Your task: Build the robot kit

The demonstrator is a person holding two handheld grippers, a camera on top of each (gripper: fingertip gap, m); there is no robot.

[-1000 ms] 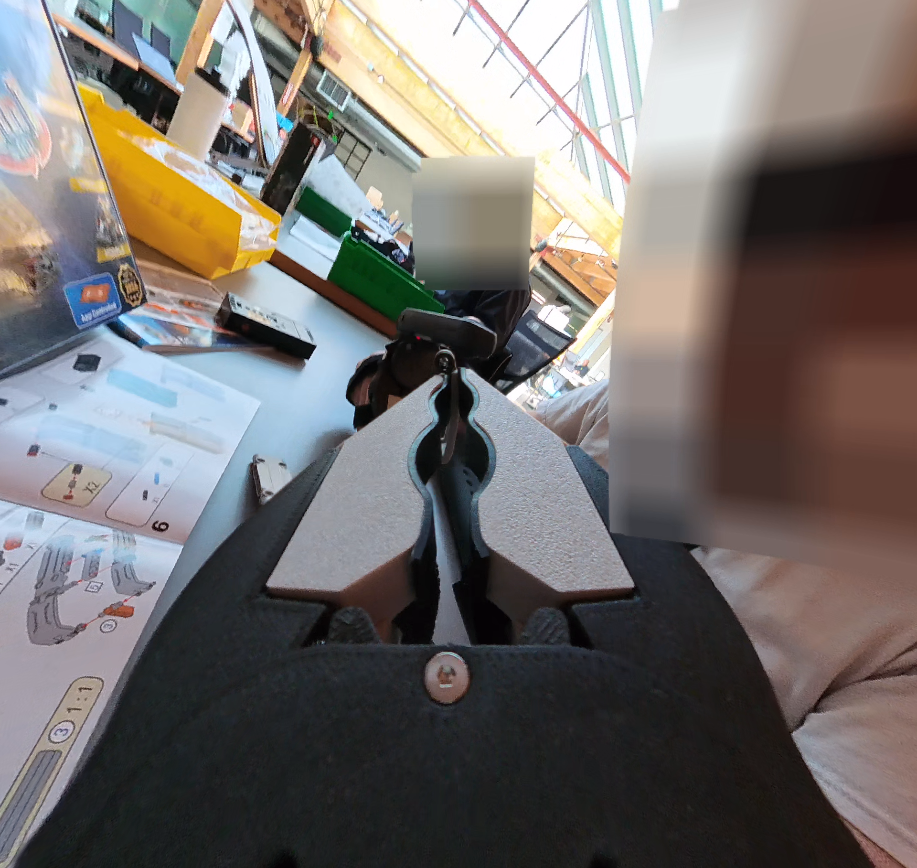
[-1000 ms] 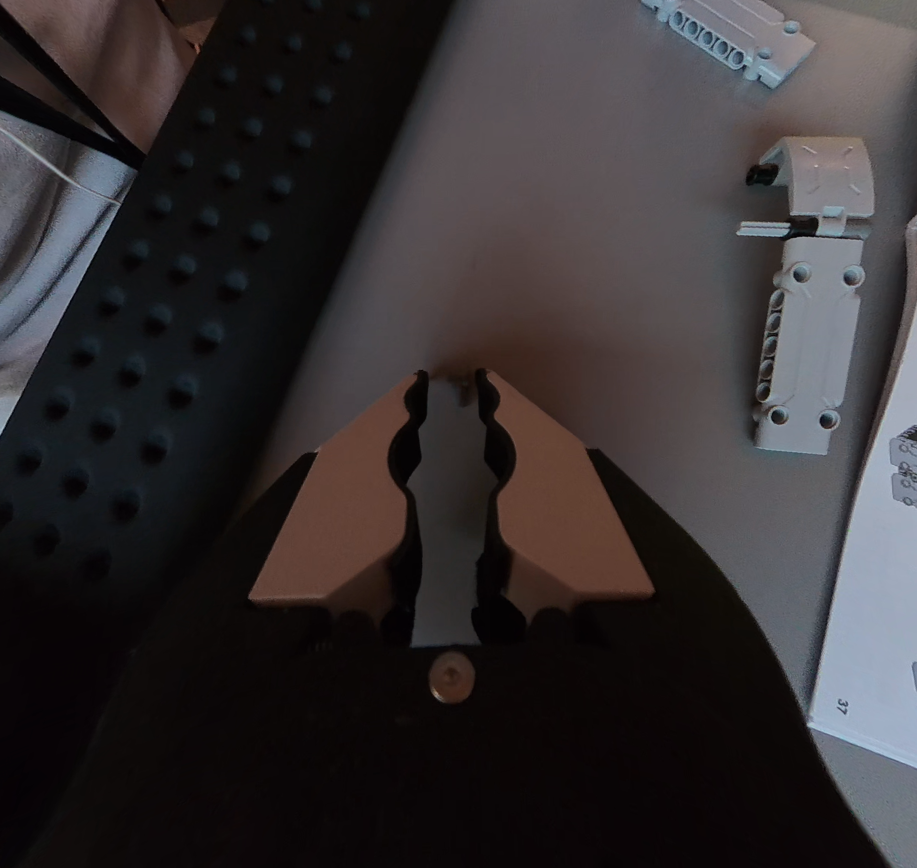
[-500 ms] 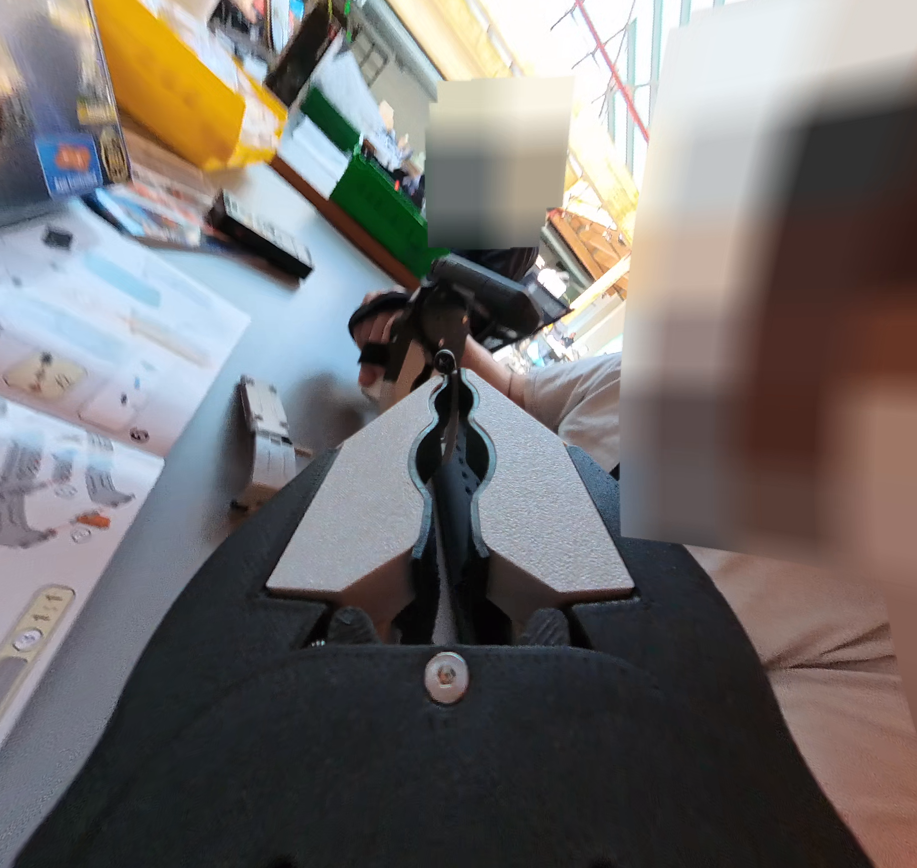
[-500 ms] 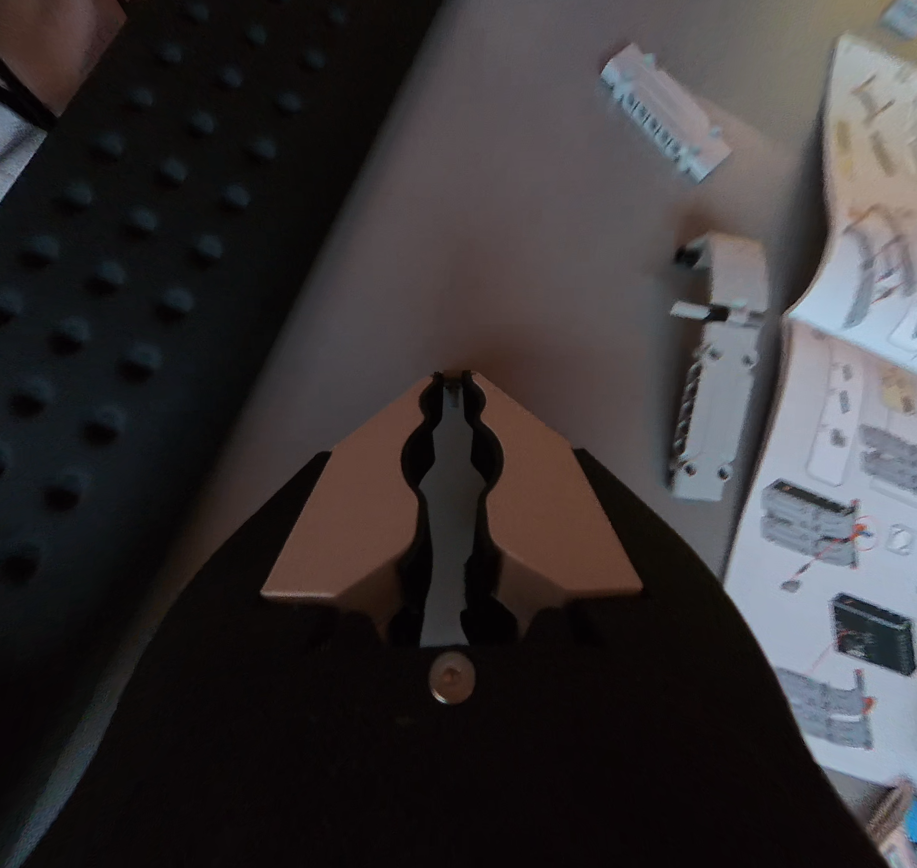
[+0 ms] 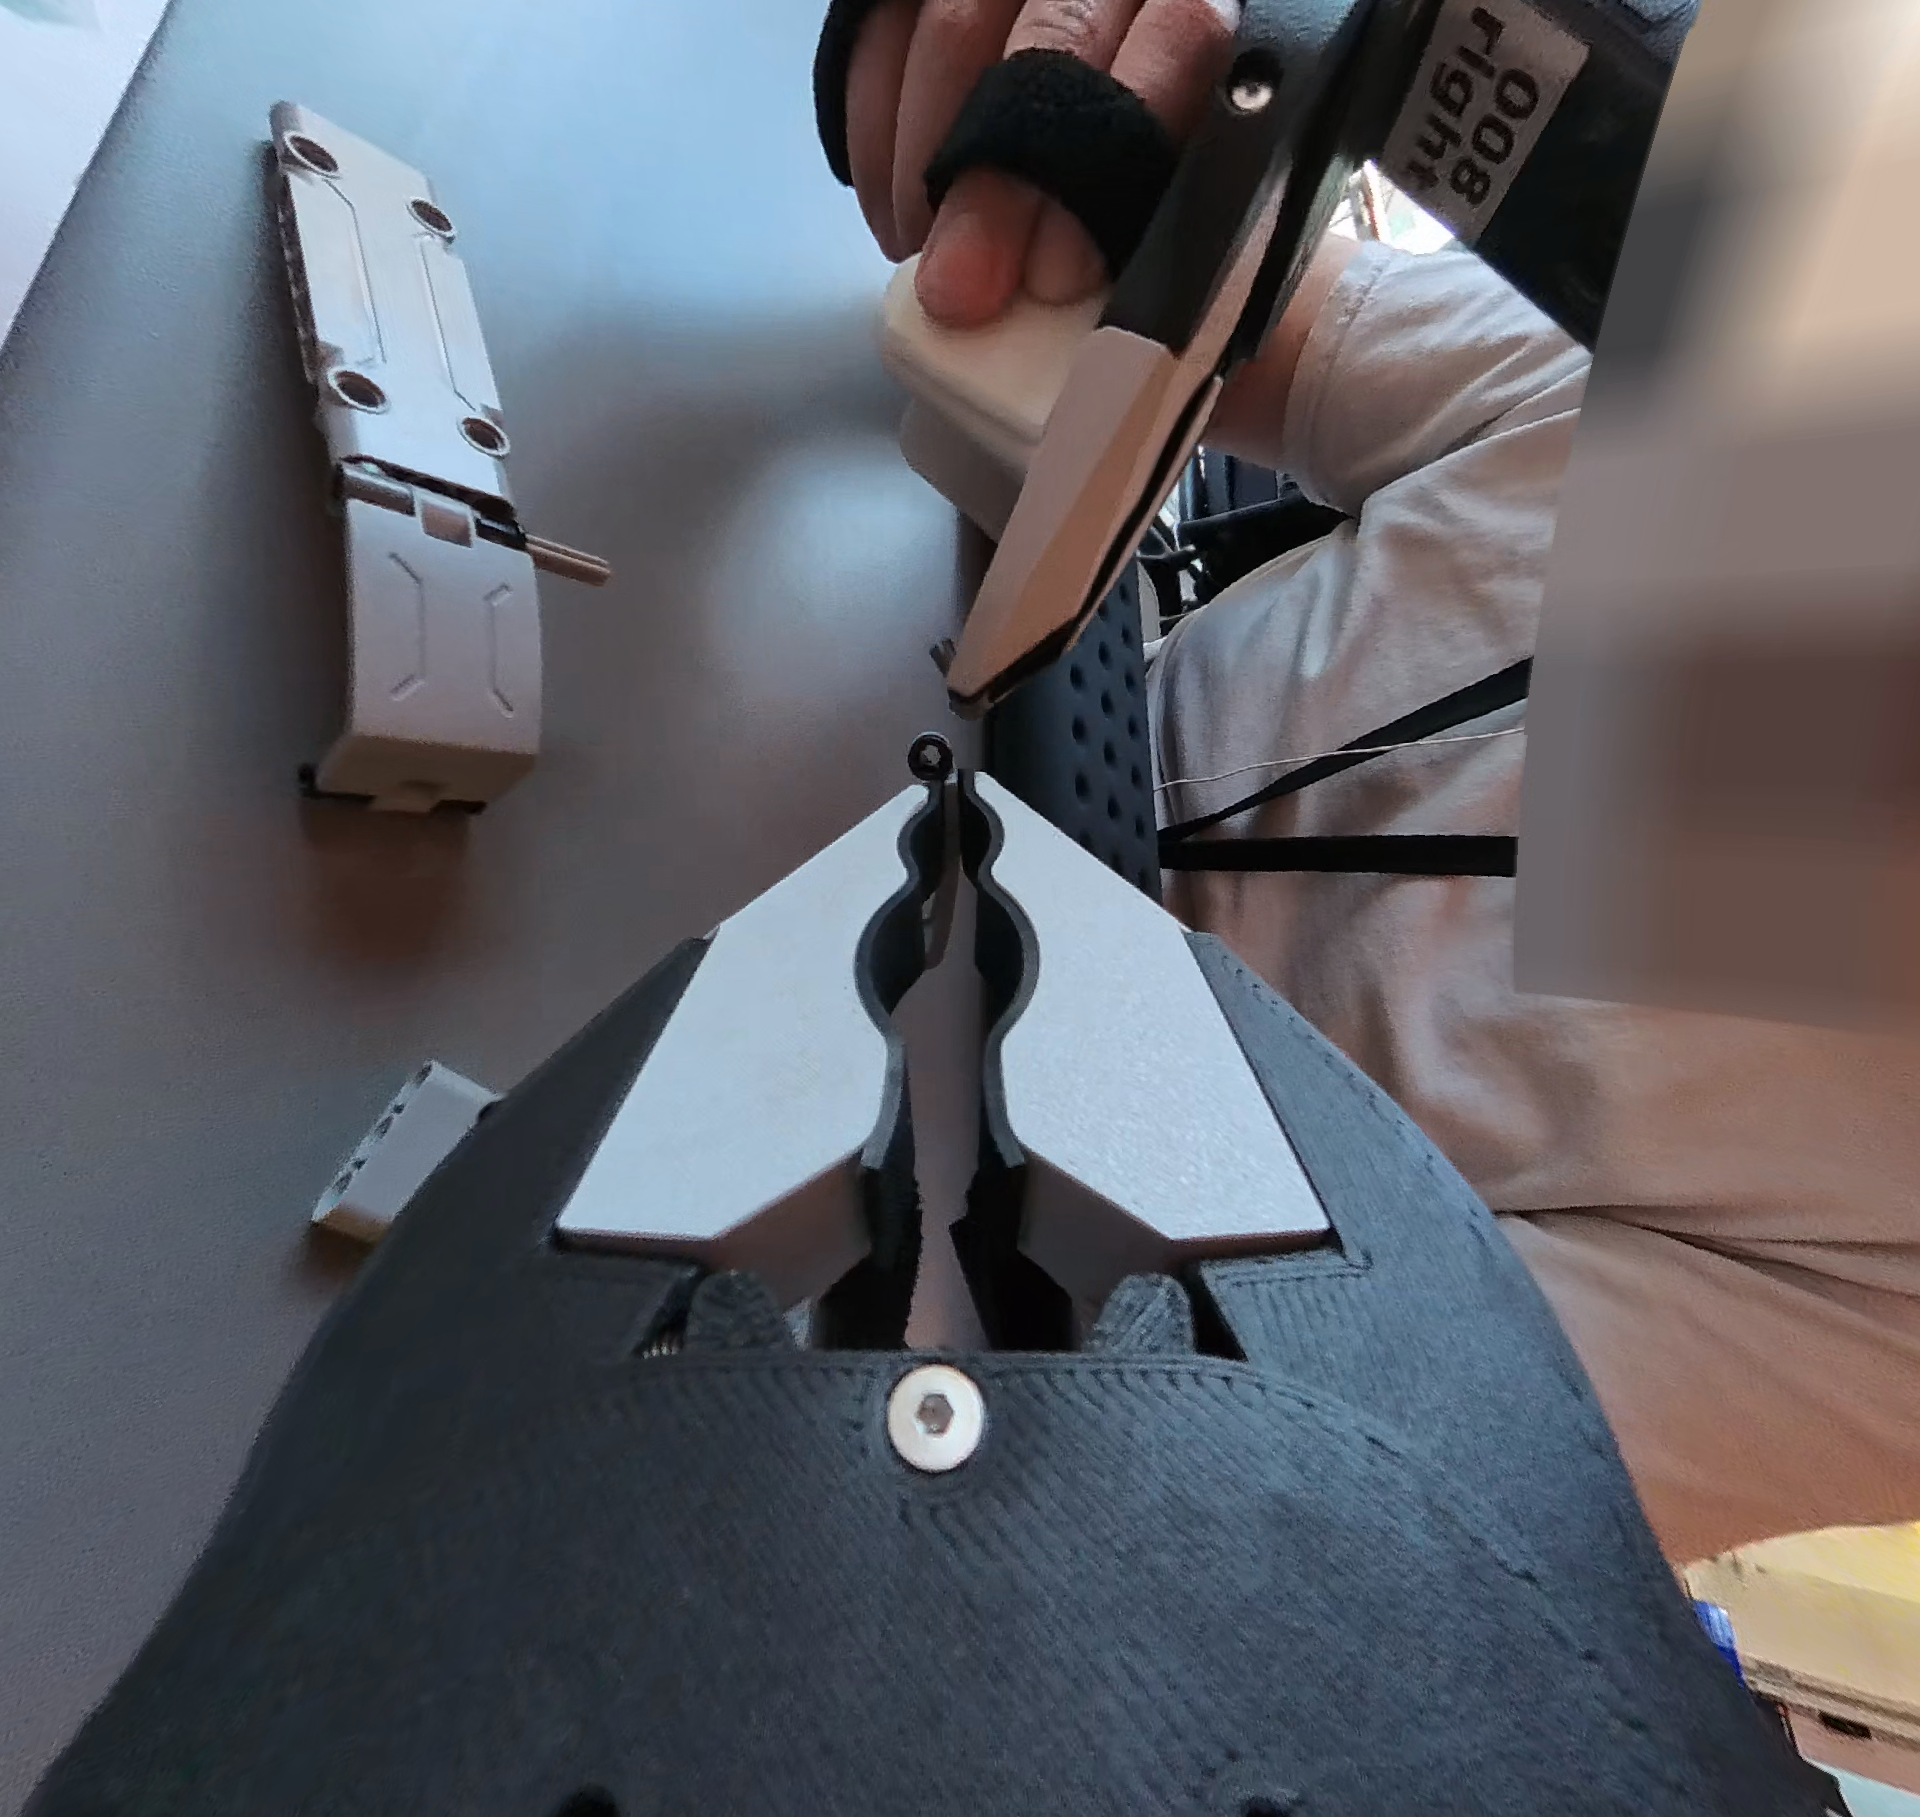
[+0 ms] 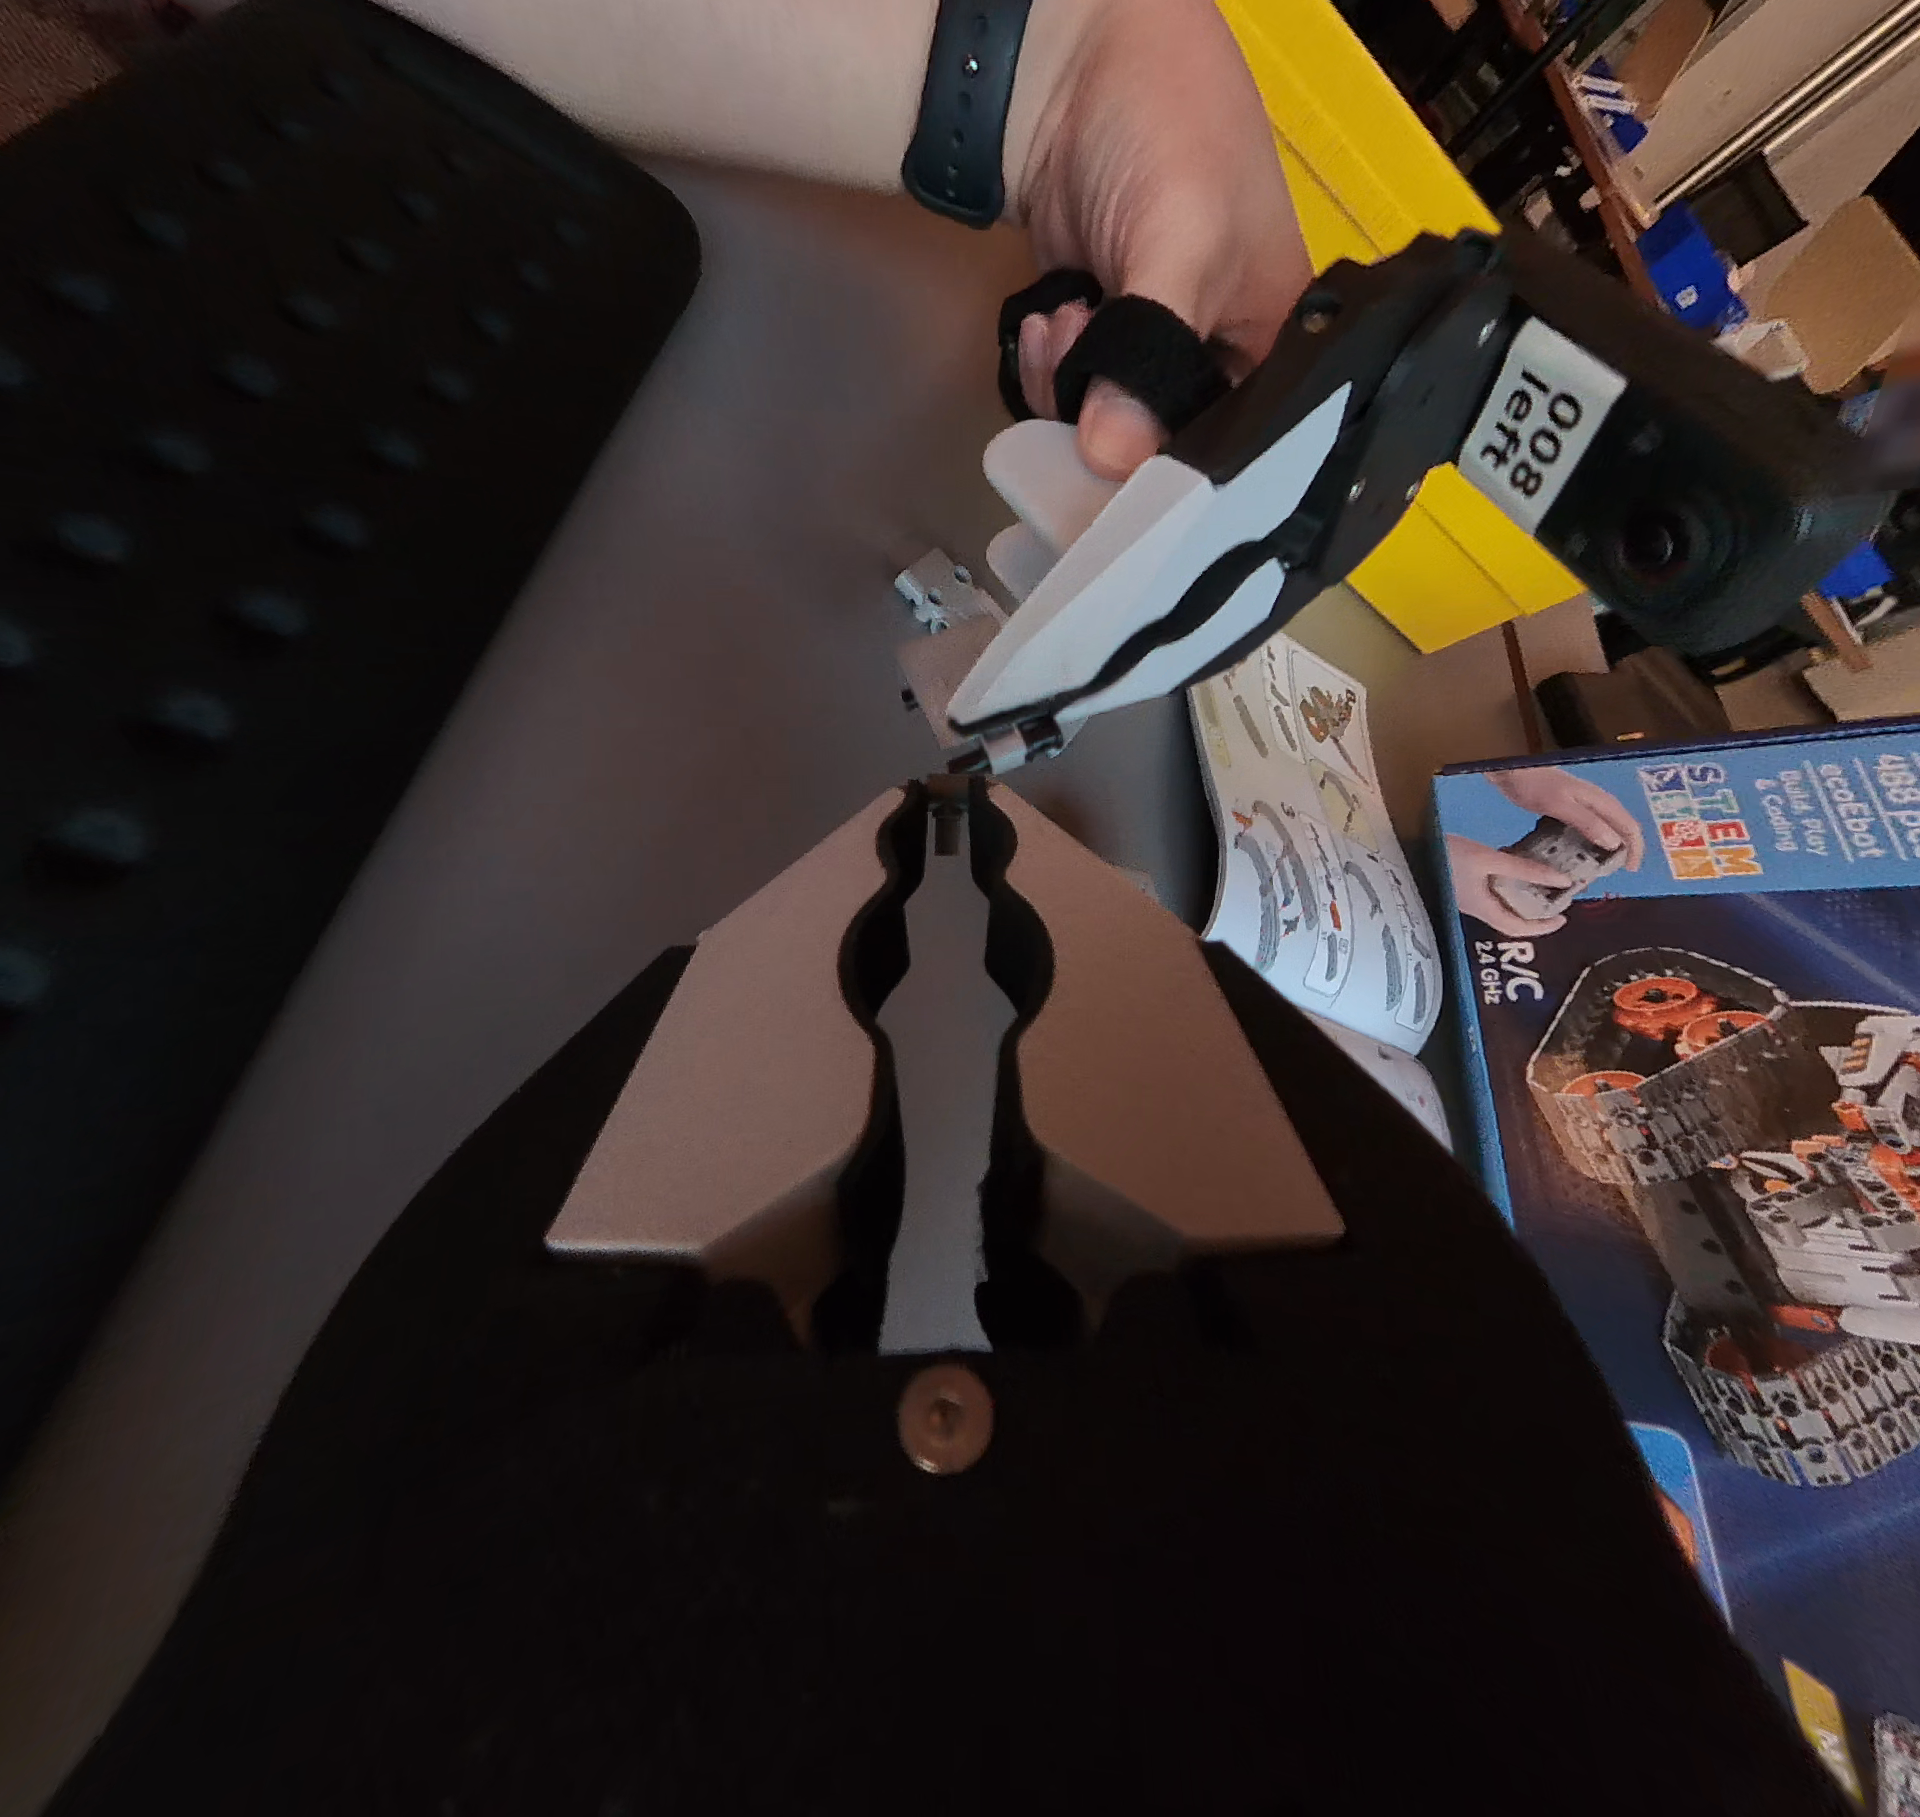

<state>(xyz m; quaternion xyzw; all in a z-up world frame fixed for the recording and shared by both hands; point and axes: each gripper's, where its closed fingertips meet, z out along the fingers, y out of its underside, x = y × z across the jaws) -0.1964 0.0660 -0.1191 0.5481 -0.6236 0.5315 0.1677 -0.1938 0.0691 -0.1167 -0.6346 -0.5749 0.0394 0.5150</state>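
Observation:
My left gripper (image 5: 945, 780) is shut on a small thin grey part with a black ring end (image 5: 928, 755), held above the grey table (image 5: 644, 209). My right gripper (image 6: 943, 799) is shut on a small dark pin (image 6: 943, 825). The two grippers point at each other, tips almost touching. The right gripper (image 5: 971, 692) comes down from the upper right in the left wrist view. The left gripper (image 6: 987, 723) shows in the right wrist view with its small part (image 6: 1013, 744). A gloved hand (image 5: 997, 105) holds each gripper.
A long grey panel assembly (image 5: 405, 479) and a small grey beam (image 5: 395, 1165) lie on the table to the left. A black studded mat (image 6: 260, 468), an open instruction booklet (image 6: 1320, 863), a blue kit box (image 6: 1662, 1040) and a yellow bin (image 6: 1340, 136) surround the grippers. Both grippers' tips are close together, under 4 cm apart.
Both grippers have swung round to face each other. The left view has tipped down from the room to the table. The right gripper has closed further on the pin.

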